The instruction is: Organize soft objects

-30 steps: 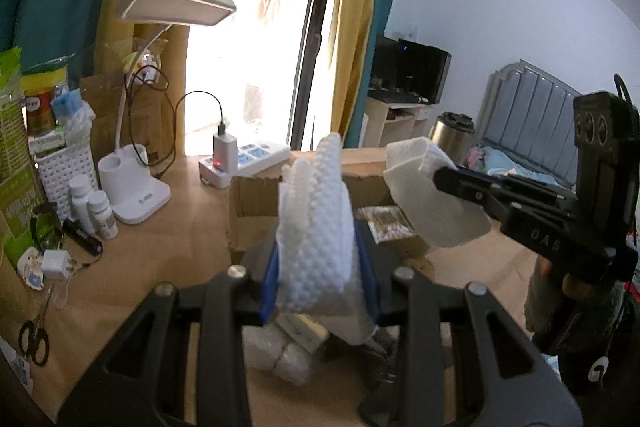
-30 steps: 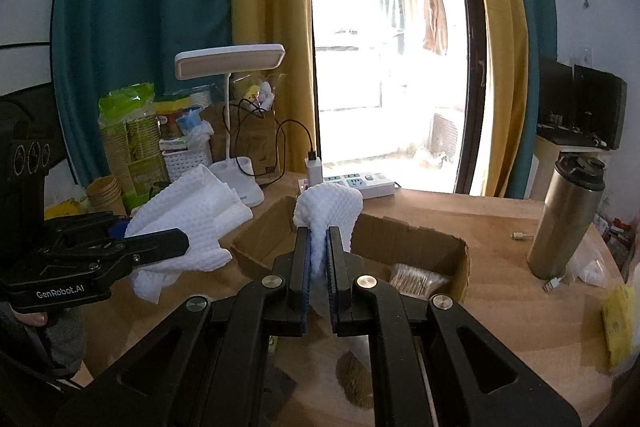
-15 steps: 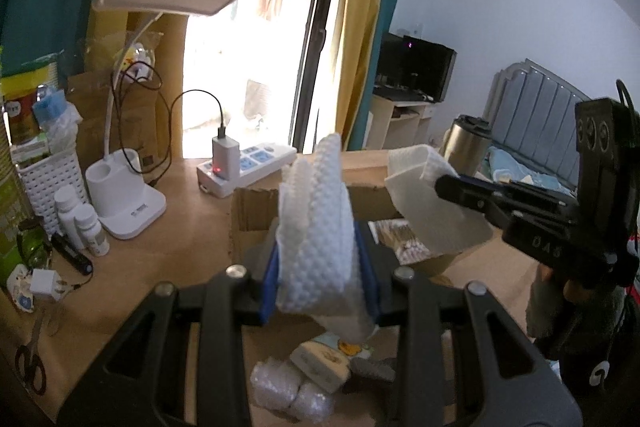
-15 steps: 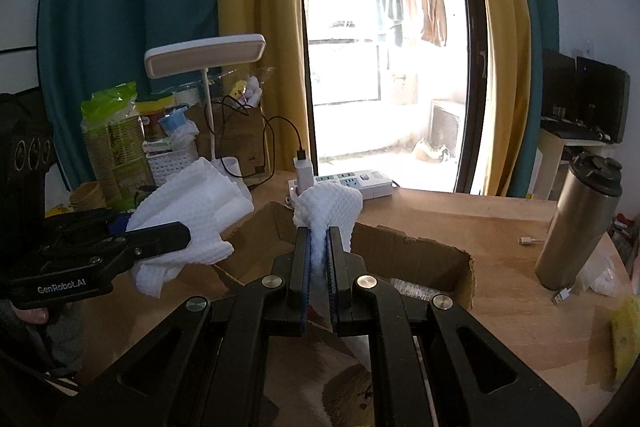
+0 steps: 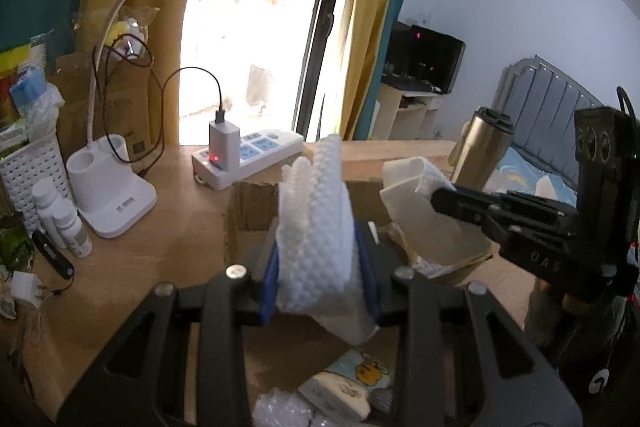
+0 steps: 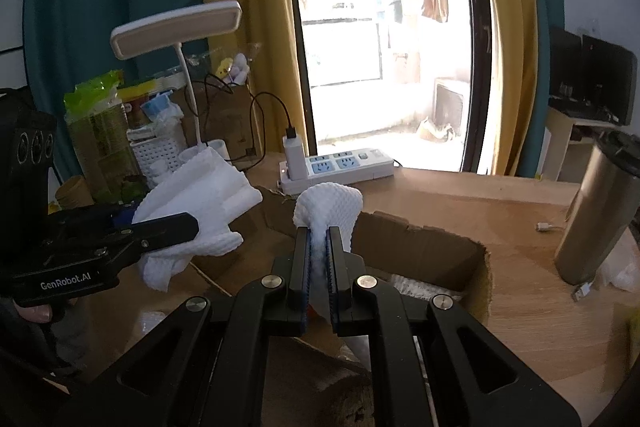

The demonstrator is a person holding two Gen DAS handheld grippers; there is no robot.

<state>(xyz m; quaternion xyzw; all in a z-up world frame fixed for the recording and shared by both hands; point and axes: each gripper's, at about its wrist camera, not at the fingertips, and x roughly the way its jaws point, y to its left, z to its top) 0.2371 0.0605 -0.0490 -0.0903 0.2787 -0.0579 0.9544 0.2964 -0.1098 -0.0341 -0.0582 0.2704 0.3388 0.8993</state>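
Observation:
My left gripper [image 5: 318, 259] is shut on a folded white textured cloth [image 5: 316, 227] and holds it above an open cardboard box [image 5: 248, 207]. It also shows in the right wrist view [image 6: 168, 227] with its cloth [image 6: 200, 199]. My right gripper [image 6: 319, 247] is shut on a second white textured cloth [image 6: 328, 203] over the same box [image 6: 420, 251]. It shows in the left wrist view [image 5: 444, 201] with its cloth [image 5: 416, 211]. Inside the box lie a cartoon tissue pack [image 5: 348, 387] and a bubble-wrap bundle [image 5: 280, 411].
On the wooden desk stand a white desk lamp [image 5: 108, 187], a power strip with charger [image 5: 244, 151], small white bottles [image 5: 60, 215], a white basket [image 5: 28, 171] and a steel tumbler [image 6: 596, 215]. Curtains and a bright balcony door are behind.
Both grippers have moved forward over the box with their cloths still held. The lamp and power strip look closer and larger.

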